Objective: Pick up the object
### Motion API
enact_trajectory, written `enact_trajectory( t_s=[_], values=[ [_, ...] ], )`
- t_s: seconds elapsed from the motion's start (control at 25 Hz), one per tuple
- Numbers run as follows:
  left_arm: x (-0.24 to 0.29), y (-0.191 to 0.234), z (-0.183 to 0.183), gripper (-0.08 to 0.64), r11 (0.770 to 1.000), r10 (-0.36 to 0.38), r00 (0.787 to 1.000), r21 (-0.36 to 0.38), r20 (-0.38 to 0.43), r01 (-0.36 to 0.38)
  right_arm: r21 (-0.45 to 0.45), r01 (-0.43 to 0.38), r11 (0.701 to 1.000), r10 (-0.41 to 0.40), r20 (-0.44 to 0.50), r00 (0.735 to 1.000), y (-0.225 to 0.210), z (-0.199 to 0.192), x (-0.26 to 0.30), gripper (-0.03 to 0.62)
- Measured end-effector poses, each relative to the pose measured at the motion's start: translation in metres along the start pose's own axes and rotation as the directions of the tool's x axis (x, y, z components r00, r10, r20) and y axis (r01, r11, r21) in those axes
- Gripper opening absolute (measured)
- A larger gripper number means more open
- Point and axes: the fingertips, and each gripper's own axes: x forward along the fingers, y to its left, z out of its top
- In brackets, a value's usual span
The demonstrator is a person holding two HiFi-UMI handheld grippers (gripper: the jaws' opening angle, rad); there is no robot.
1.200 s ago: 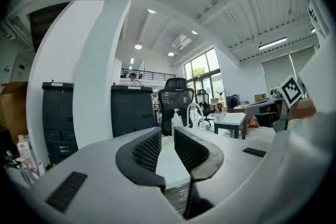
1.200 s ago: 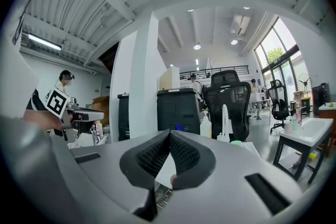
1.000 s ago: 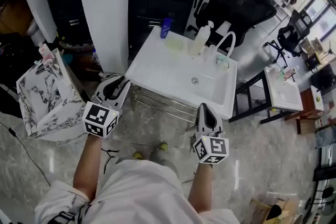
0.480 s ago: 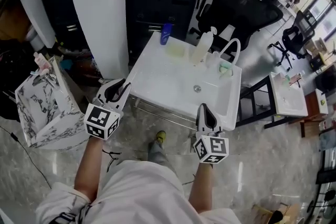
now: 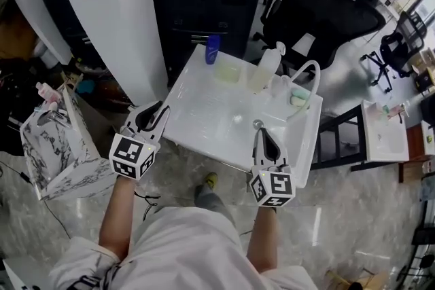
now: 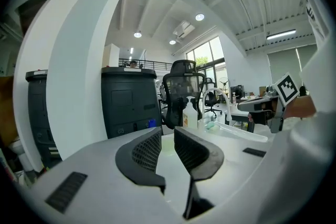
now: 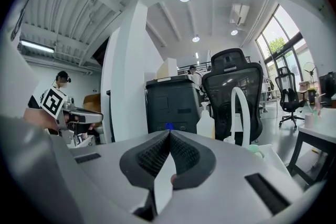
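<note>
- Over the last second the white sink [image 5: 204,105] has drawn closer. Both tools now reach its near rim — the left tongs [image 5: 155,112] at its 8 o'clock corner, the right tongs [image 5: 262,136] at about 5 o'clock.
- That reads as an approach; nothing is grasped yet. Which object is meant I cannot tell — a pump bottle [image 5: 265,68] and a blue bottle [image 5: 213,49] stand along the far rim, toward 12 o'clock.
- The gripper views settle what the head view leaves vague: the left tongs stand a narrow gap apart and empty, and the right tongs are pressed together, also empty.
</note>
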Motion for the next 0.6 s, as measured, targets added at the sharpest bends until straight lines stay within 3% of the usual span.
enact_trajectory(
  t_s=[0.28,0.6],
  values=[
    [0.082,0.004,0.025,0.071,0.999,0.011,1.0,0.035,-0.017,-0.011,-0.046,-0.024,0.999,0.025,0.007,1.0,-0.048,0.013,0.064,0.006],
    [0.138,-0.008,0.025,0.072,0.998,-0.013,0.999,0.065,-0.051,0.016,0.028,-0.044,0.999,0.044,0.013,0.999,-0.079,0.01,0.1,0.006]
  ],
)
